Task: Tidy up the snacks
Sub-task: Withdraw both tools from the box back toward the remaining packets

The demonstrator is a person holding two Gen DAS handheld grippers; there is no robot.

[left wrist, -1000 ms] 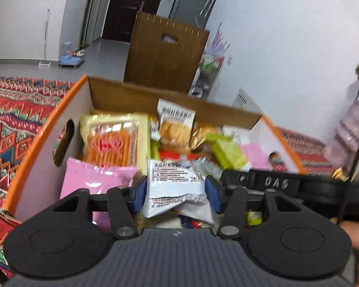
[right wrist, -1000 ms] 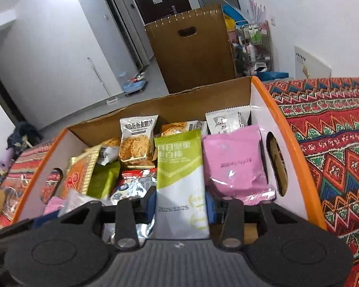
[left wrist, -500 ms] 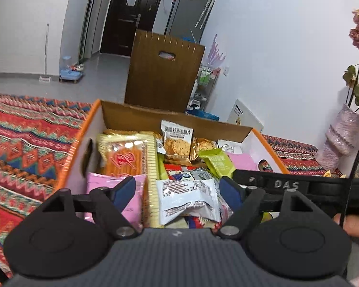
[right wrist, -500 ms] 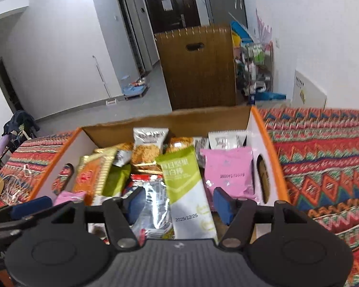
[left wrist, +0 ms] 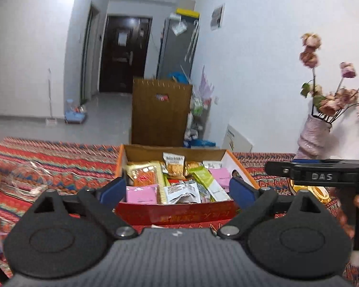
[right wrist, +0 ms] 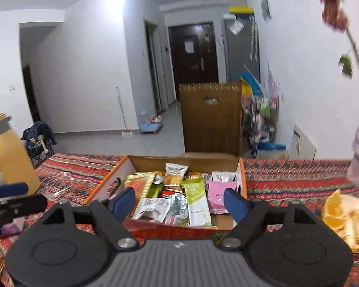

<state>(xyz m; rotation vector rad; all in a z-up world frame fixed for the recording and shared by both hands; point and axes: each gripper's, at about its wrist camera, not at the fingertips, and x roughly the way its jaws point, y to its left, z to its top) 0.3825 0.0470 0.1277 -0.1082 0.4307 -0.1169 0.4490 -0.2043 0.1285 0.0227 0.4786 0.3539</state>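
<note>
The box point(left wrist: 239, 167) is corrugated cardboard – raw brown and matt inside, with a printed red front panel that carries a slight sheen. The packets in it look like thin plastic film: the silver packet point(left wrist: 183, 192) is crinkled and shiny, the pink packet point(left wrist: 141, 195) and the green-and-white packet point(right wrist: 196, 201) are smoother and duller. The tablecloth point(right wrist: 287, 174) is woven cloth, matt, with a patterned weave. The left gripper point(left wrist: 177, 190) and right gripper point(right wrist: 179, 202) have bodies of matt black plastic with a ribbed grey panel, bright metal pivot screws and blue pads point(right wrist: 124, 202) – these look soft and matt. The vase point(left wrist: 311, 136) has a rough pink surface
</note>
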